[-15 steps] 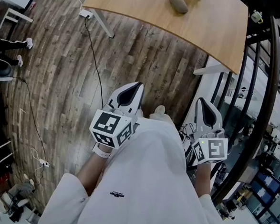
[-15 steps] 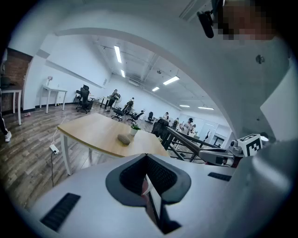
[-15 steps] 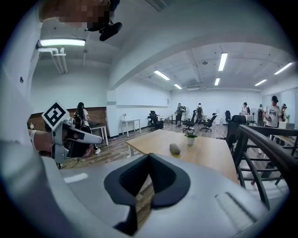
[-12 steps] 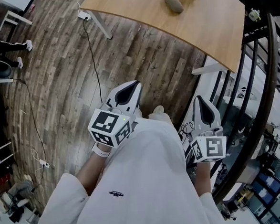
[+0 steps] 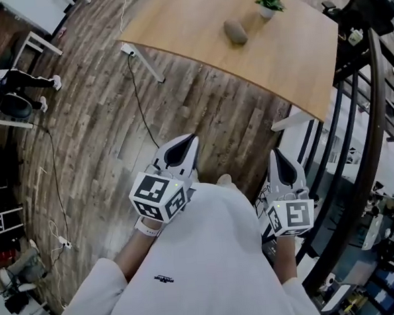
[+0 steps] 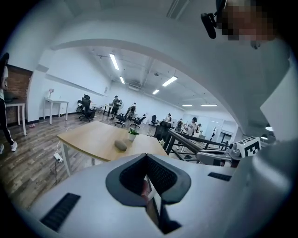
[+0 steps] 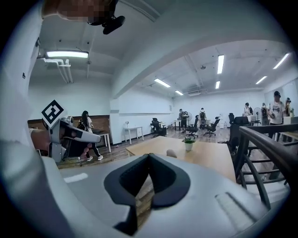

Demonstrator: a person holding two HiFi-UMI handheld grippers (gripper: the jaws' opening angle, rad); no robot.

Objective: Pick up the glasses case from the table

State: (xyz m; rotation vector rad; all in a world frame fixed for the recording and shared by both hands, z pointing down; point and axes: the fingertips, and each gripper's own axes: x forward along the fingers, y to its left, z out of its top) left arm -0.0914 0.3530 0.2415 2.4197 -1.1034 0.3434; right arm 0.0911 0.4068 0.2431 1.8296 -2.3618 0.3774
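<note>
The glasses case [image 5: 235, 31], a grey-brown oval pouch, lies on the light wooden table [image 5: 194, 26] far ahead of me, next to a small potted plant [image 5: 267, 2]. Both gripper views show the case small and distant [image 6: 120, 145] [image 7: 172, 153]. My left gripper [image 5: 193, 139] and right gripper [image 5: 275, 153] are held in front of my white-clad body, over the wooden floor and well short of the table. Each has its jaws together with nothing between them [image 6: 147, 156] [image 7: 149, 155].
A black metal railing [image 5: 357, 142] runs along my right side. A cable and a power strip [image 5: 133, 53] lie on the floor by the table's near leg. Office chairs, other desks and people stand far off in the room.
The table, the case and the plant have slid down the head view and show more fully. Both grippers stay shut in front of my body, in much the same place.
</note>
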